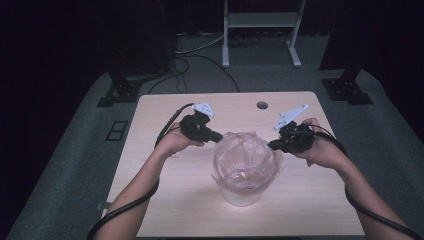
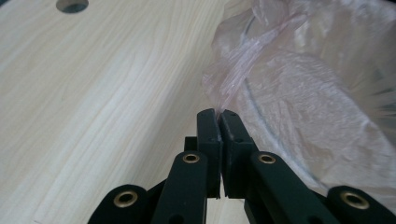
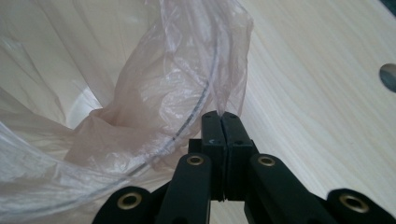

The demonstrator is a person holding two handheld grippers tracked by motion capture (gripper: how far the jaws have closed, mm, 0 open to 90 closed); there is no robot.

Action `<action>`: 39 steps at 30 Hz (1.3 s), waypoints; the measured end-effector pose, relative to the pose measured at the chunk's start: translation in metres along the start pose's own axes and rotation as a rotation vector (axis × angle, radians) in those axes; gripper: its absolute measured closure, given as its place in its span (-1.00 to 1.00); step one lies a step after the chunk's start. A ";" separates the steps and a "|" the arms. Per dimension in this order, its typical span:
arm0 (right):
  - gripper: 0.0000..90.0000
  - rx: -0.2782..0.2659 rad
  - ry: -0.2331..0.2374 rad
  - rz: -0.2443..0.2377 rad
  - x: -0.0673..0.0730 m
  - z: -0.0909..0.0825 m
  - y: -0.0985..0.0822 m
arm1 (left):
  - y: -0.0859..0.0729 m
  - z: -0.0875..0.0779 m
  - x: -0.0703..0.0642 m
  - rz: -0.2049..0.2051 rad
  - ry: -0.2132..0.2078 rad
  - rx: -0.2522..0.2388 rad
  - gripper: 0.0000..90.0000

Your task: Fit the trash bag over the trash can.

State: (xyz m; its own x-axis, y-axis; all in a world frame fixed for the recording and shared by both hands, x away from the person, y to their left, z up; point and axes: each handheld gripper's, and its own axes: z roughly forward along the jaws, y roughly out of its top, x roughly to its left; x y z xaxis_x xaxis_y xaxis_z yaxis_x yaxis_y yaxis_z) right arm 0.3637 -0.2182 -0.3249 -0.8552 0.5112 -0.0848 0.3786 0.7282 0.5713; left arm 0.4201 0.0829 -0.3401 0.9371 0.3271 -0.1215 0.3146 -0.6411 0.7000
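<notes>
You worked on a pale, matt wood-grain table (image 1: 165, 165); the bag (image 1: 245, 150) was thin, crinkled, glossy clear plastic over a smooth transparent container (image 1: 242, 192).

A pale wooden table (image 1: 165, 200) stands on grey carpet (image 1: 70, 165), with a small round hole (image 1: 262, 105) near its far edge. Beyond the table, a white metal frame (image 1: 261, 30) rises from two feet on the floor, and loose black cables (image 1: 192, 60) lie curled on the carpet beside it. Two black base plates (image 1: 118, 93) (image 1: 347, 90) sit at the table's far corners, and a small dark floor socket (image 1: 115, 130) lies to its left
</notes>
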 end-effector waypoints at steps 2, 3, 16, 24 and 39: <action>1.00 0.004 0.013 0.007 0.000 0.006 -0.004 | -0.004 0.008 0.002 -0.011 -0.012 0.006 0.94; 1.00 0.004 0.013 0.007 0.000 0.006 -0.004 | -0.004 0.008 0.002 -0.011 -0.012 0.006 0.94; 1.00 0.054 0.041 0.017 0.000 0.030 -0.010 | -0.017 0.031 0.012 -0.059 -0.012 0.067 0.98; 0.53 -0.006 0.038 0.049 -0.004 0.021 -0.018 | -0.026 0.023 0.011 -0.068 -0.024 0.037 0.55; 0.39 -0.095 0.075 -0.024 0.011 -0.028 -0.039 | -0.035 -0.027 -0.008 0.005 0.003 0.031 0.27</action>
State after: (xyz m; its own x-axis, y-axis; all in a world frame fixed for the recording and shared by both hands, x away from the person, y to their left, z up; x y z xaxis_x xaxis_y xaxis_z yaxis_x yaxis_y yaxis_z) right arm 0.3299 -0.2540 -0.3249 -0.8890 0.4562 -0.0405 0.3255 0.6915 0.6449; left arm 0.3972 0.1216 -0.3450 0.9383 0.3256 -0.1163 0.3145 -0.6641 0.6783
